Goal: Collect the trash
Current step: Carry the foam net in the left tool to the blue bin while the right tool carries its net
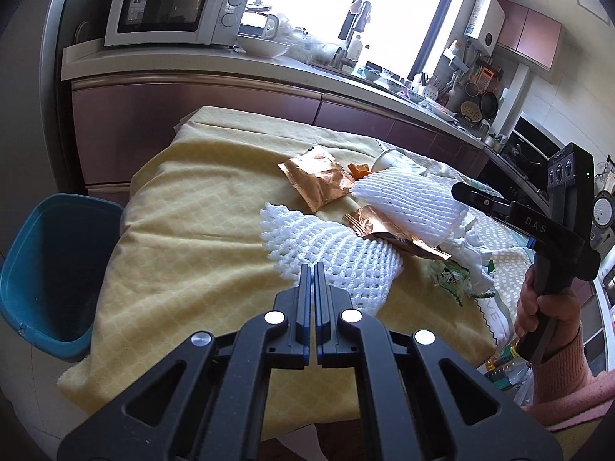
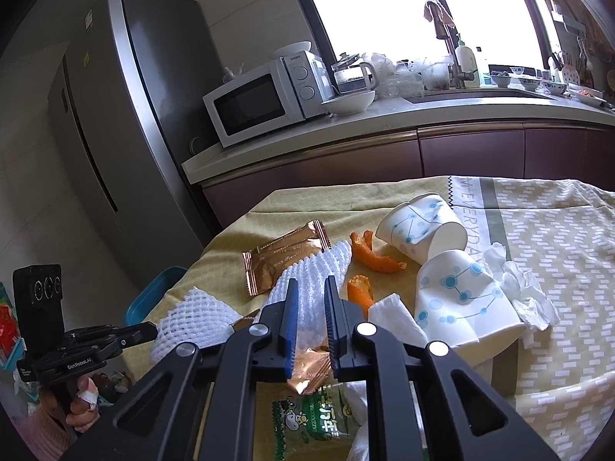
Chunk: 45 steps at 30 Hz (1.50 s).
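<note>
I see shiny copper foil wrappers [image 2: 284, 265], white foam netting [image 1: 330, 253], smooth paper cups [image 2: 423, 226] and a matt yellow woven cloth [image 1: 184, 238].

We see both views lit by daylight from the kitchen window [image 1: 388, 4] — its panes are blown out to plain white, with no detail behind them. The yellow tablecloth [image 1: 200, 207] is evenly bright, with only soft shadows under the litter. The fridge [image 2: 127, 115] carries a pale sheen along its edge and falls dim lower down. Fisheye bending curves the counter [image 2: 384, 115] and cabinet lines — the corners go black. Focus is sharp, with no motion blur we can find.
</note>
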### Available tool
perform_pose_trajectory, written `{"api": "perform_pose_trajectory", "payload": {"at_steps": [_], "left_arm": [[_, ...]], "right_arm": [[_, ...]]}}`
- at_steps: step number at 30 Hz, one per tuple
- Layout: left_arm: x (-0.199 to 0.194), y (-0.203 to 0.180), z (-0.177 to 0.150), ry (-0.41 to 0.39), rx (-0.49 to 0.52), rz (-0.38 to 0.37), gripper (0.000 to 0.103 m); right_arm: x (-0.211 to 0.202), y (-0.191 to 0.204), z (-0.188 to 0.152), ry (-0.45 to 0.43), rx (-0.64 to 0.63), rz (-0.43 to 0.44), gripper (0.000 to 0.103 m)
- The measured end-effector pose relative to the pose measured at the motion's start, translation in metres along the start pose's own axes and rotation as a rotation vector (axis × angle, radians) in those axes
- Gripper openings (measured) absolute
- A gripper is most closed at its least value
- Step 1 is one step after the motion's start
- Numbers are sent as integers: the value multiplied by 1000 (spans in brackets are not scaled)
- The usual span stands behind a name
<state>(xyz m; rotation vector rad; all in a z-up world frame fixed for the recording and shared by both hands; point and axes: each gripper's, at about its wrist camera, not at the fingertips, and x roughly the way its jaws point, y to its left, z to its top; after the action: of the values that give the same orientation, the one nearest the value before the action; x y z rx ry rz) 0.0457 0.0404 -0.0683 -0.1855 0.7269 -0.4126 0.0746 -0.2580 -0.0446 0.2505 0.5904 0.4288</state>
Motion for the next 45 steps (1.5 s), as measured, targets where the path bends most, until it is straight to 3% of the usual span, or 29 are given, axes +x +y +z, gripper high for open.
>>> {"api": "perform_pose_trajectory", "payload": {"at_steps": [10,26,35,45], "left_arm": [[-17,26,-3,-17,-35,48,2],[-75,58,13,-139,-55,152,2],[-113,102,21,-205,-103,286,2],[-115,165,20,-174,-174,398,2]], "right_arm": [[-5,8,4,-31,19,55,4],[-7,47,22,-75,14,225,3],[34,94,35,-8,-14,386,3],[106,154,44,123,-28,526,3]]}}
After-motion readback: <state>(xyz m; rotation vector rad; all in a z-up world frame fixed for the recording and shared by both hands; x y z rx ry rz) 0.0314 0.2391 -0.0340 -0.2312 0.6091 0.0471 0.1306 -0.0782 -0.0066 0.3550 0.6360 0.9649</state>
